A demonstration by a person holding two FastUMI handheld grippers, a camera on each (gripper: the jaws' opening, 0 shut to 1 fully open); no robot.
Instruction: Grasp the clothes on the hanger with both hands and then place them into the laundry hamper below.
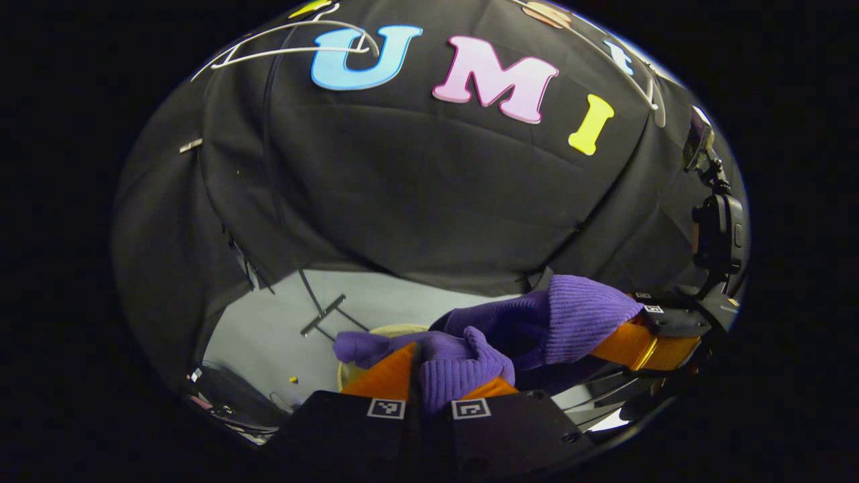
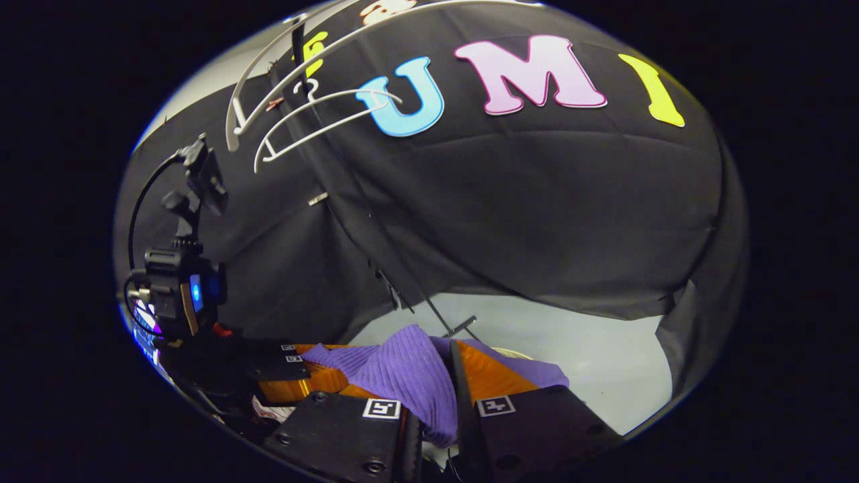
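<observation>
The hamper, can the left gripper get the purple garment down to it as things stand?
Probably yes: the left gripper pinches the purple garment, and the hamper's pale rim shows just beyond with nothing between.

Grey floor (image 2: pixel 604 349) below a black stand (image 1: pixel 323 314).

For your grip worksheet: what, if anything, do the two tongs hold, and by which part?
Both hold the purple knit garment. The left tongs pinch a bunched fold of it; the right tongs pinch another fold. Which part of the garment cannot be told.
</observation>
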